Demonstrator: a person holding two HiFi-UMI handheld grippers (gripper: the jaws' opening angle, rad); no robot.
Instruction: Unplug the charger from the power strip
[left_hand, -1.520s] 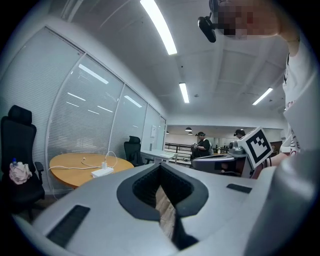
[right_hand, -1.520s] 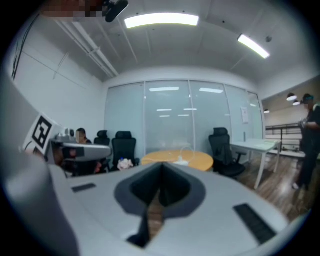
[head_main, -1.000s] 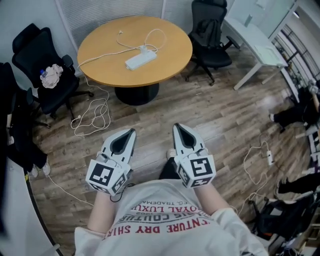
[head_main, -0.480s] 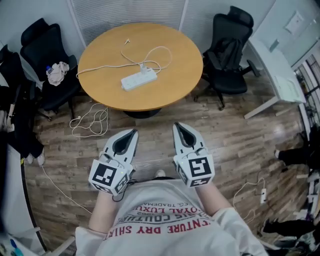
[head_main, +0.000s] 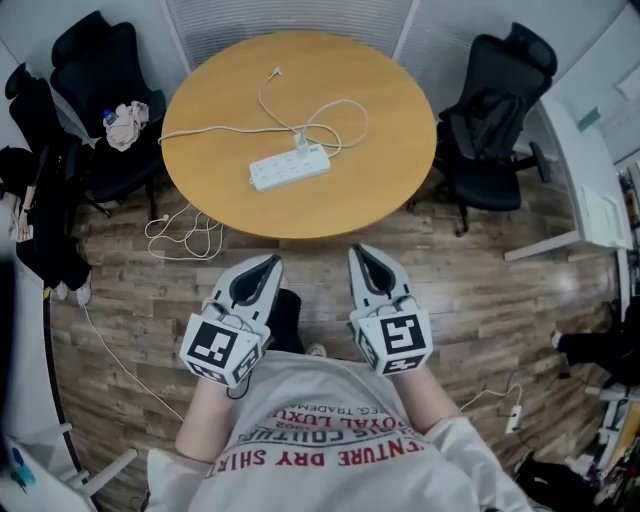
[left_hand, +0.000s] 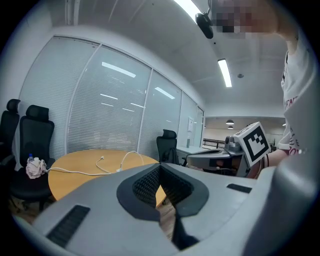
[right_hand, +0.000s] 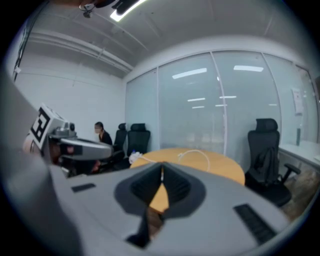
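My left gripper (head_main: 268, 262), lower centre-left: jaws pressed together, holding nothing. My right gripper (head_main: 360, 250), beside it: likewise closed and empty. Both are over plank floor (head_main: 470, 270), just short of the round wooden table (head_main: 400, 180). Upper centre: white oblong power strip (head_main: 289, 169), with the charger (head_main: 299, 142) plugged in and its white cable (head_main: 340, 108) looped.

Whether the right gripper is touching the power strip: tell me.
Apart. The head view shows the right gripper short of the table's near edge, with bare tabletop between it and the power strip.
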